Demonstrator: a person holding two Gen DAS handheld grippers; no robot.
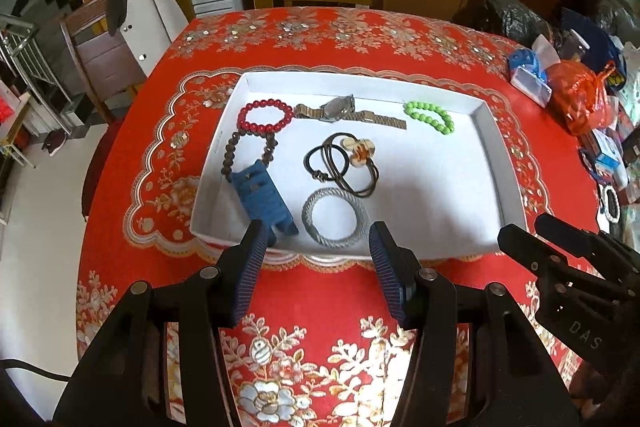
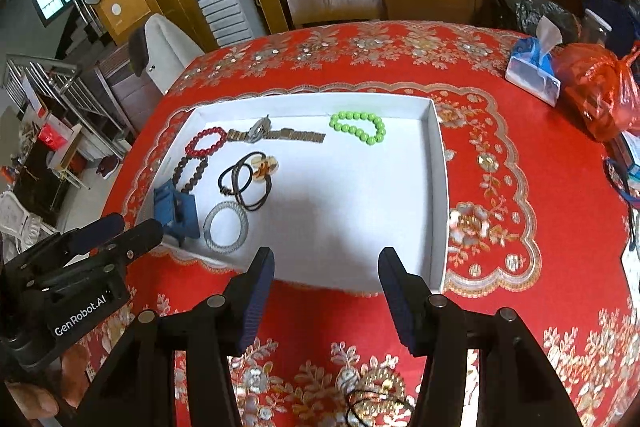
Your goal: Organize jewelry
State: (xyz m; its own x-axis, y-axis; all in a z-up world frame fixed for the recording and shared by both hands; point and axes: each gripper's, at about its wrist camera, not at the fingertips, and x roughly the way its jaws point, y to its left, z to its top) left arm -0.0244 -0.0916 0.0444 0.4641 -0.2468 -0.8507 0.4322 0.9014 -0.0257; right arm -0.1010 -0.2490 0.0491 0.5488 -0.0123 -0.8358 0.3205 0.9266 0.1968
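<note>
Your tablecloth (image 1: 320, 39) carries the white tray (image 1: 472, 187), whose near wall sits just ahead of both claws while its right half lies bare and a bag (image 2: 600, 87) and tissues (image 2: 532, 75) crowd the cloth's right edge. Your left claw (image 1: 318, 247) stands wide and empty before the grey ring (image 1: 336, 223) and blue strap (image 1: 264, 199); your right claw (image 2: 326, 269) gapes empty before the bare floor. Farther back lie the hair ties (image 1: 340, 163), watch (image 1: 340, 109), red beads (image 1: 264, 115) and green beads (image 2: 358, 127).
</note>
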